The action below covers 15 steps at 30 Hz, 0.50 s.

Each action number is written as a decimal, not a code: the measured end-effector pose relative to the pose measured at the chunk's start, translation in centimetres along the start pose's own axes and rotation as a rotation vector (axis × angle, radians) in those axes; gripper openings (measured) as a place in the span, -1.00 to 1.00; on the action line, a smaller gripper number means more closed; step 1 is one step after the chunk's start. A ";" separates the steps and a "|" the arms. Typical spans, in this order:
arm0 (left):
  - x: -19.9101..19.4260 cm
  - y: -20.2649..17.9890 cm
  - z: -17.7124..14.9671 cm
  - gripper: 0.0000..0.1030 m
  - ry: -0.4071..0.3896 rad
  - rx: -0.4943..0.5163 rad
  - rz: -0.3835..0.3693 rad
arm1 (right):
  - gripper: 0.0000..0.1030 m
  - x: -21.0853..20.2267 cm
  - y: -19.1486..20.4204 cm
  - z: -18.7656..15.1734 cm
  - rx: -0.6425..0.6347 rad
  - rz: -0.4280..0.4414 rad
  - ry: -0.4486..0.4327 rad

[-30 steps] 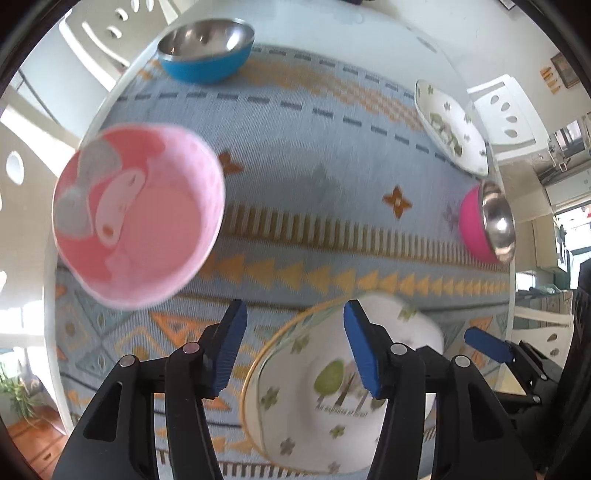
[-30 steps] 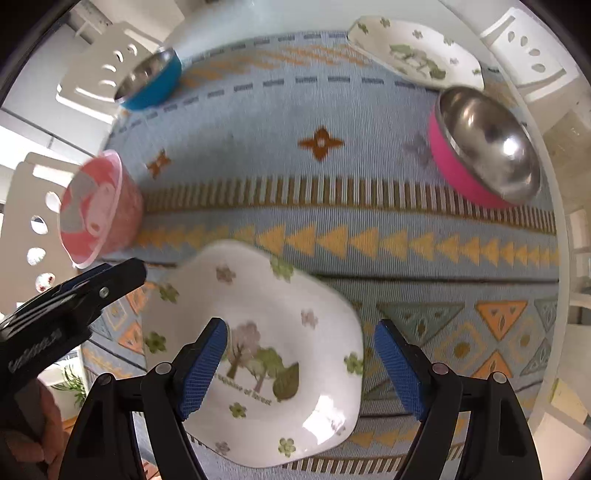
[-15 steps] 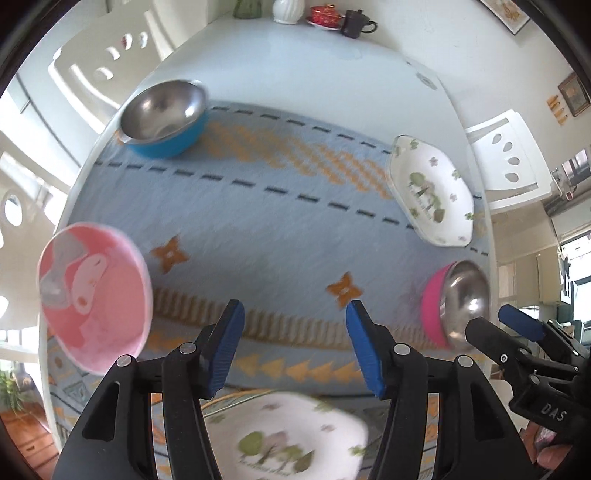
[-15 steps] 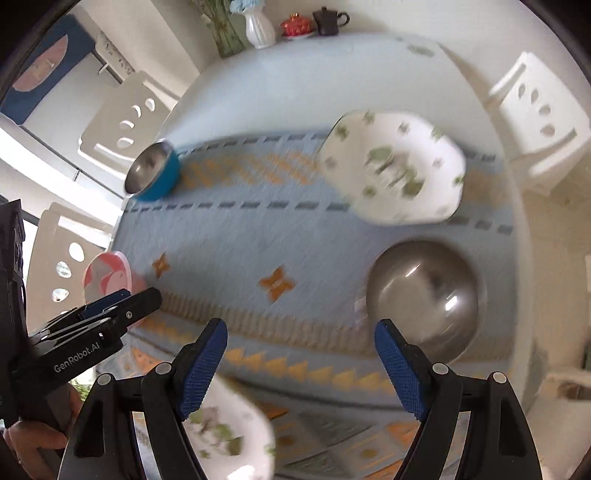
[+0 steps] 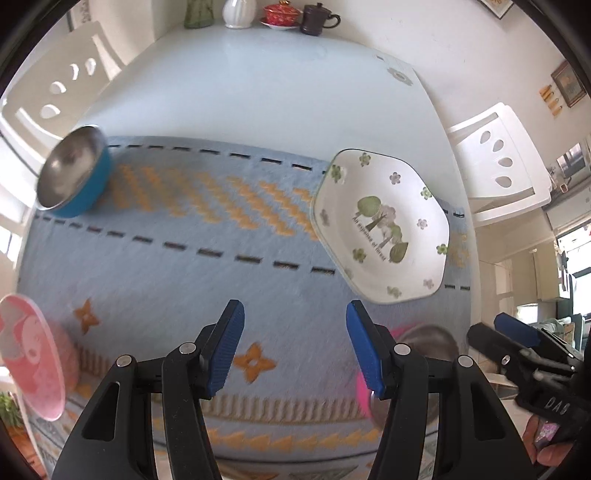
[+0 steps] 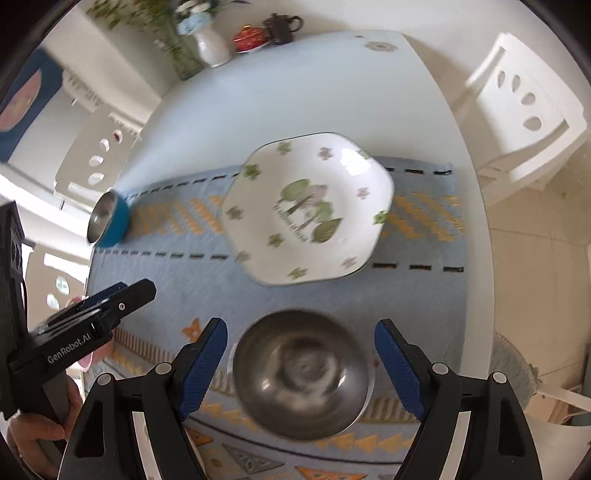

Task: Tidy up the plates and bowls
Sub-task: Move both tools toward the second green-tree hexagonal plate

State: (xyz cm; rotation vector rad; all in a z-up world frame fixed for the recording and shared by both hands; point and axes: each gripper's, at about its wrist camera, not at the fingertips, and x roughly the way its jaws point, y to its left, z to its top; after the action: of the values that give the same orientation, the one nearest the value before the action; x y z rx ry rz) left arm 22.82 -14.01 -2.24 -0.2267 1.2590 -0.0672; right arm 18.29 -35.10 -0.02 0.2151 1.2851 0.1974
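Two grippers hang over a table laid with dishes, and neither holds anything. Central to the right wrist view is the white hexagonal plate printed with green trees and small flowers [image 6: 308, 210], lying flat on the pale blue woven runner with orange zigzags [image 6: 177, 288]; in the left wrist view the same plate [image 5: 382, 227] sits toward two o'clock. Just below it, at six o'clock in the right wrist view, stands the pink bowl with a shiny steel inside [image 6: 301, 374], framed by the spread blue pads of the right gripper [image 6: 301, 371], whose jaws stand wide apart and clear of the bowl's rim. The left gripper [image 5: 293, 347] has its jaws partly open over bare runner, nothing between them, with the pink bowl [image 5: 424, 339] blurred behind its right finger. A blue bowl with a steel inside [image 5: 72, 173] rests at ten o'clock near the runner's far edge, and a pink round bowl with a cartoon character inside [image 5: 29, 358] lies at eight o'clock at the runner's left end. The white table [image 5: 277, 85] stretches toward twelve o'clock, where a white vase [image 5: 240, 13], a red lidded cup [image 5: 282, 14] and a dark mug [image 5: 317, 18] stand by the wall. White chairs [image 6: 524, 110] flank the table.
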 end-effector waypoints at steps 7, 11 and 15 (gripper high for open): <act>4.5 -1.2 3.0 0.07 0.053 0.000 -0.011 | 0.58 1.5 -4.8 4.5 0.093 -0.024 -0.050; 6.6 -1.5 4.1 0.07 0.078 0.005 0.000 | 0.58 5.2 -7.0 6.5 0.136 -0.027 -0.001; 8.2 -1.6 5.1 0.07 0.089 -0.007 -0.004 | 0.58 8.0 -7.8 7.8 0.156 -0.006 0.019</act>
State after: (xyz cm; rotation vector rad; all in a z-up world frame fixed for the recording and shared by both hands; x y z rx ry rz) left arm 30.32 -16.34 -8.09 -0.2347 1.3476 -0.0767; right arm 28.15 -40.88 -7.38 0.3438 1.3205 0.0942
